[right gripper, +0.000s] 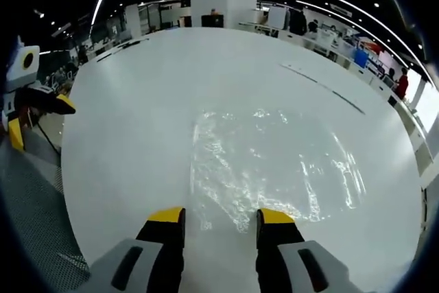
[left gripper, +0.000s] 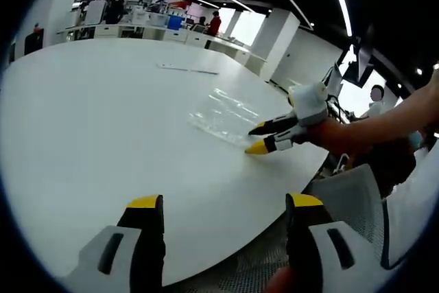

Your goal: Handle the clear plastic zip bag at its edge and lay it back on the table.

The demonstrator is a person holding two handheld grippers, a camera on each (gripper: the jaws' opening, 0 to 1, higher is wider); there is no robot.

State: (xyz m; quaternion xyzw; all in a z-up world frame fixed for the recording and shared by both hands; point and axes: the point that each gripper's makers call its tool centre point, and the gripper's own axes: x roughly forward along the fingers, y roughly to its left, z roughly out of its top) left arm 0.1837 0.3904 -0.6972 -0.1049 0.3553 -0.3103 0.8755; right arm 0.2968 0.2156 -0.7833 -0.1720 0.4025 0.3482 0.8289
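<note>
White surface with 1 bag on it

The broad, rounded white surface [left gripper: 103, 121] carries a clear zip bag [right gripper: 274, 162] lying flat and crinkled near its edge; farther back, a thin dark strip [right gripper: 322, 87] lies on it.

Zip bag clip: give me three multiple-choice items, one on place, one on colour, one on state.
1. Where is the clear zip bag?
A. flat on the white table
B. hanging from a tool
C. on a chair

2. What colour are the tool tips?
A. red
B. yellow
C. green

3. How are the right tool's jaws?
A. shut on the bag
B. open, at the bag's near edge
C. shut, empty

Key: 1 A, it lies spread on the tabletop; 2 B, every tip is yellow; 3 B, a gap shows between the jaws, with the left tool open too.
</note>
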